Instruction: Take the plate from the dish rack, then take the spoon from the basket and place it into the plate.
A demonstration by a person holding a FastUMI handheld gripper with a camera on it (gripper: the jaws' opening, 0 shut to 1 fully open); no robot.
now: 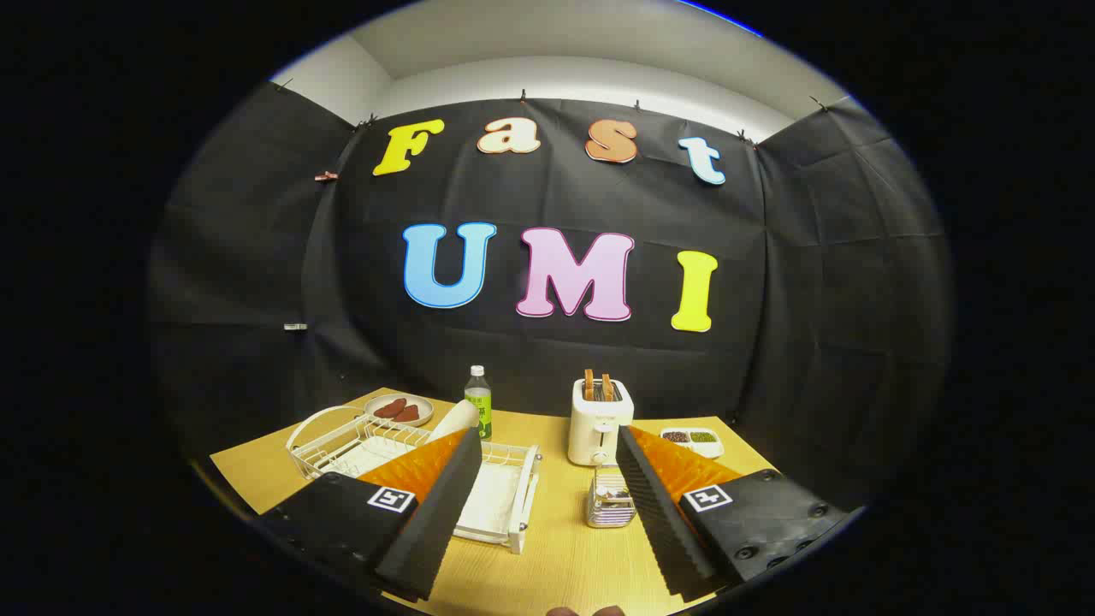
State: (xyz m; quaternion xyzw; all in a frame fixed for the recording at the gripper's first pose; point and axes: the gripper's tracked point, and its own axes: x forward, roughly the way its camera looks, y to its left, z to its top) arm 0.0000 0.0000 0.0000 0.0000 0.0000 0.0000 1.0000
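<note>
gripper (547, 479) fingers ribbed, spread, empty

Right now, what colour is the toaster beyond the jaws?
White: the boxy toaster with two brown toast slices standing in it, seen in the gripper view beyond the open gripper.

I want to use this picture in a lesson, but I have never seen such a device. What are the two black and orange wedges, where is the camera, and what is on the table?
The wedges are the two fingers of a hand-held gripper; a person carries it, and the camera rides on it, looking forward along them. The fingers stand open and hold nothing. On the wooden table lie a white dish rack with a plate, a small basket between the fingers, a toaster, a bottle, a dish of red food and a two-part tray.
</note>
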